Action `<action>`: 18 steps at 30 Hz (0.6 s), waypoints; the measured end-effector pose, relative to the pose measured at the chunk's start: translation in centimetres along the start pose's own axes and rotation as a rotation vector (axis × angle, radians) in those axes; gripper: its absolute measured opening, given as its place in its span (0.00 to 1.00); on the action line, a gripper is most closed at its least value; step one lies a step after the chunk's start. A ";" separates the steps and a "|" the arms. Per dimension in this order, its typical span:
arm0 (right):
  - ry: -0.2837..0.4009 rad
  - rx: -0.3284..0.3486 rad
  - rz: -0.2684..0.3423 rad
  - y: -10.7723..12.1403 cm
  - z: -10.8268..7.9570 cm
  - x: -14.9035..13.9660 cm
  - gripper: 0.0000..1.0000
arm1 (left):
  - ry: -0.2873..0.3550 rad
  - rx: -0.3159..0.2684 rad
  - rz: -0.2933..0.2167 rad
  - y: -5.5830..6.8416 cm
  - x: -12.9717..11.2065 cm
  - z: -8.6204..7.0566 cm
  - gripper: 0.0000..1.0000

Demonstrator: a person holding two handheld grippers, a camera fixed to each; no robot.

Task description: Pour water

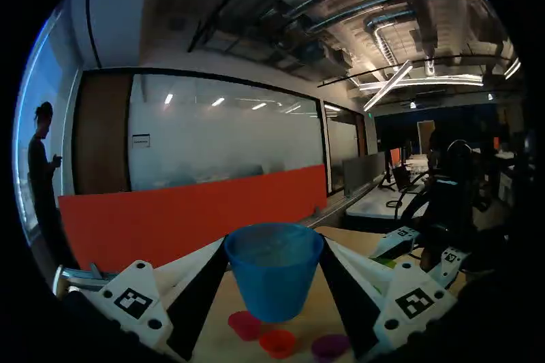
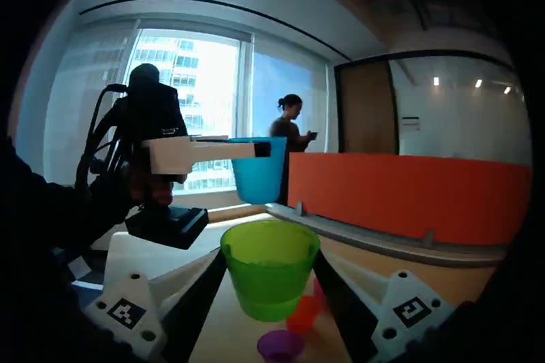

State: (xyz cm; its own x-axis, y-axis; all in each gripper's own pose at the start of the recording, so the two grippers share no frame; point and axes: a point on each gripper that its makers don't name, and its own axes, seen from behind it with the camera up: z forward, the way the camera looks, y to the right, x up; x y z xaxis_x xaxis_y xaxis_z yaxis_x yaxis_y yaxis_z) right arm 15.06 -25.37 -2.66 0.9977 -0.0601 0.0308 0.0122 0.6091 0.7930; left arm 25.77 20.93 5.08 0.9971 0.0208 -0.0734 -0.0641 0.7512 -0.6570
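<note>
Above the counter (image 2: pixel 225 325), I see the left gripper (image 1: pixel 274 248) with jaws pinching a blue cup (image 1: pixel 274 285); the right gripper (image 2: pixel 270 255) jaws pinch a green cup (image 2: pixel 270 285).

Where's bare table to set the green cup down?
Bare table lies right of the green cup, up to the rail under the orange partition. A narrower strip sits left of the purple cup. Crowded just beyond the green cup: orange cup, purple cup and pink cup bunched.
</note>
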 end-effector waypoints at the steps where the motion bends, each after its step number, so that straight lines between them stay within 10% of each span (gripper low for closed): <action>1: 0.000 -0.001 0.000 0.0 0.0 0.0 0.90 | 0.000 -0.002 -0.012 0.0 -0.1 0.0 0.88; 18: -0.005 -0.008 -0.005 0.2 -0.1 0.2 0.90 | -0.002 -0.016 -0.058 -0.2 -0.3 -0.4 0.88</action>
State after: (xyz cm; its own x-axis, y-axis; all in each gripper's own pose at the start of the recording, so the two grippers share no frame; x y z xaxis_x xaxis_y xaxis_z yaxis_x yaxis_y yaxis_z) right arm 15.30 -25.24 -2.55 0.9973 -0.0675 0.0297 0.0182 0.6153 0.7881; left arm 25.43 20.52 4.88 0.9992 -0.0210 -0.0334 -0.0069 0.7408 -0.6717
